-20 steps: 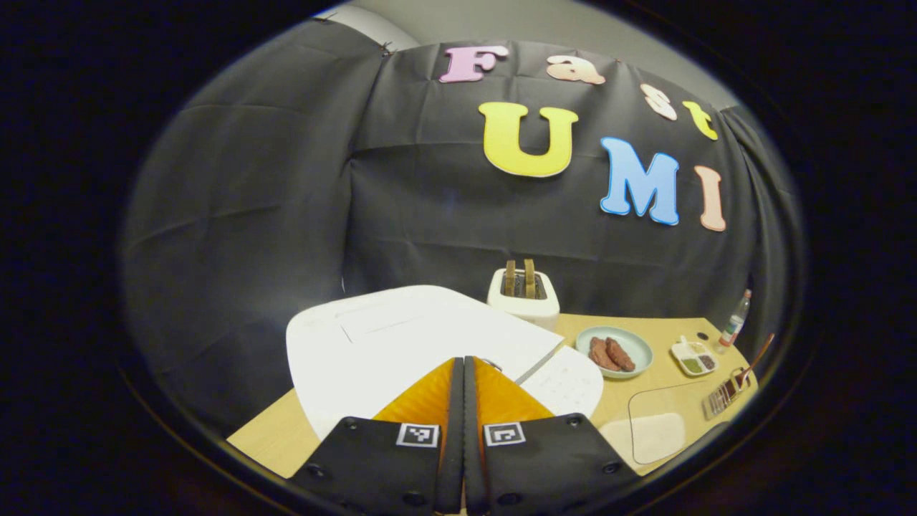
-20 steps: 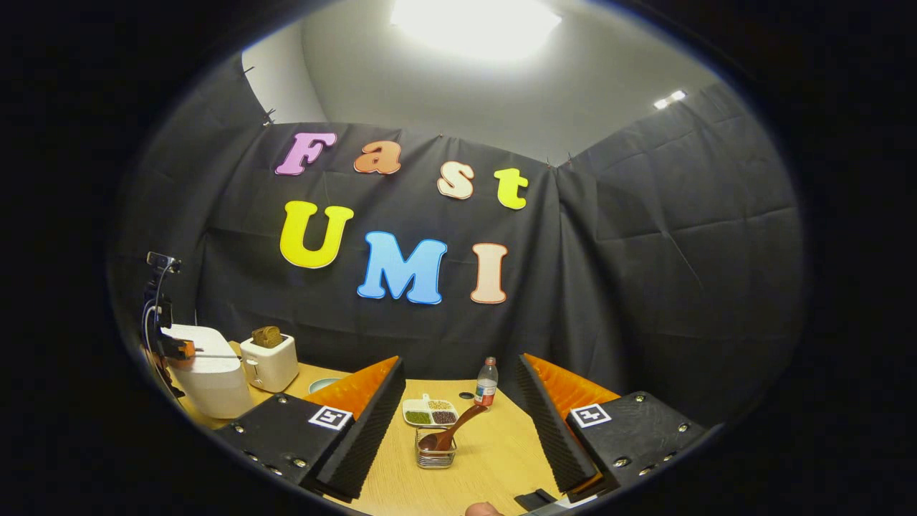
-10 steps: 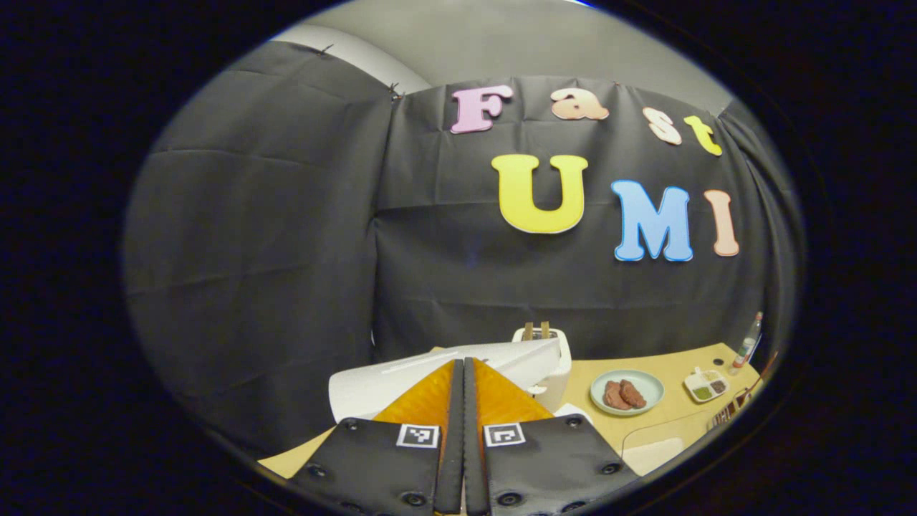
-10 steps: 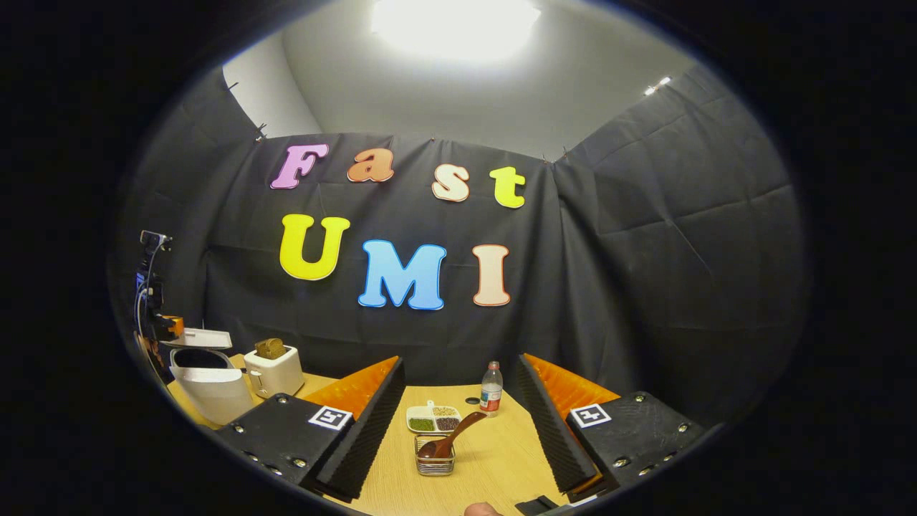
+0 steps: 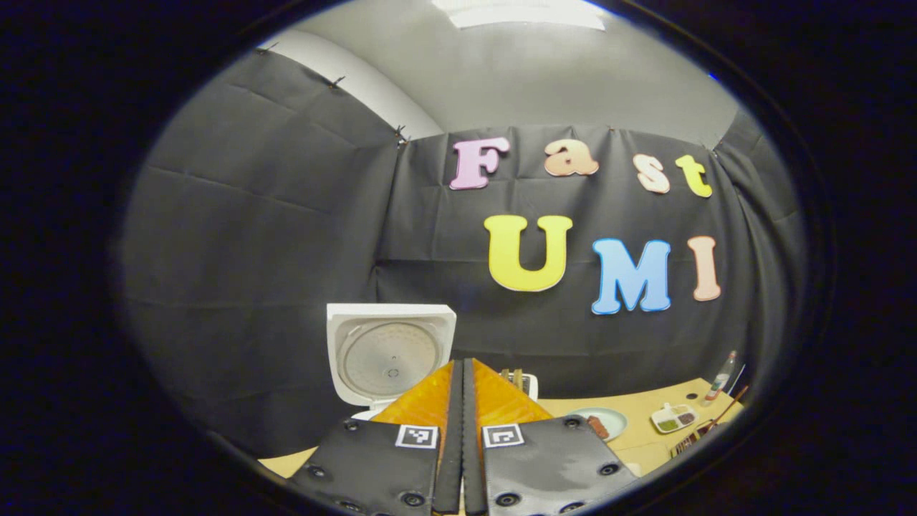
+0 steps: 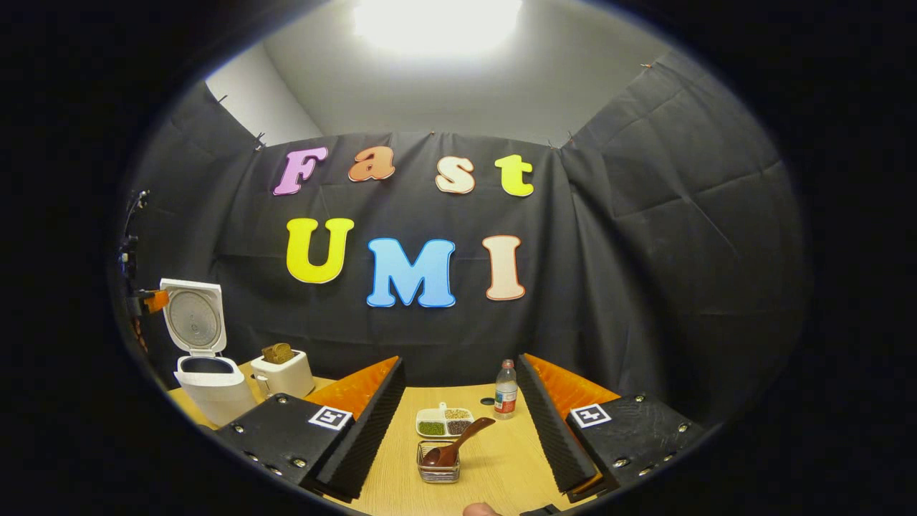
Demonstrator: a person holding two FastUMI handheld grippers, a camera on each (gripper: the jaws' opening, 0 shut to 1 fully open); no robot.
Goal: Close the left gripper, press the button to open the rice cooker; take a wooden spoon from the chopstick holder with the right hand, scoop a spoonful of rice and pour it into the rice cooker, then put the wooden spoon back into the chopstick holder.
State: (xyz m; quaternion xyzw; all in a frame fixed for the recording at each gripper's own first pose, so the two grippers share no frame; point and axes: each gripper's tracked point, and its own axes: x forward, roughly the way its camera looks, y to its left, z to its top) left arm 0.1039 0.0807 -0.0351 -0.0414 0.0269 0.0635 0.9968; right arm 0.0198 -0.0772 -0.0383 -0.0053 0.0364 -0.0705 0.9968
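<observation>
White rice cooker (image 6: 208,380) at the table's left end, lid upright; opening looks done. Left gripper (image 5: 463,401) fingers pressed together, holding nothing. Right gripper (image 6: 458,423) spread wide, empty. Brown wooden spoon (image 6: 458,444) leans in small wire chopstick holder (image 6: 438,464) just ahead. Judgement: descend, pinch the handle mid-length, lift straight.

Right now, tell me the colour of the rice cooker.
White, seen best in the right gripper view: rice cooker, lid up.

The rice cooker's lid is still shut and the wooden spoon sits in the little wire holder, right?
Not quite. The rice cooker has its lid standing open, as the right gripper view shows. The wooden spoon does sit in the wire holder.
</observation>
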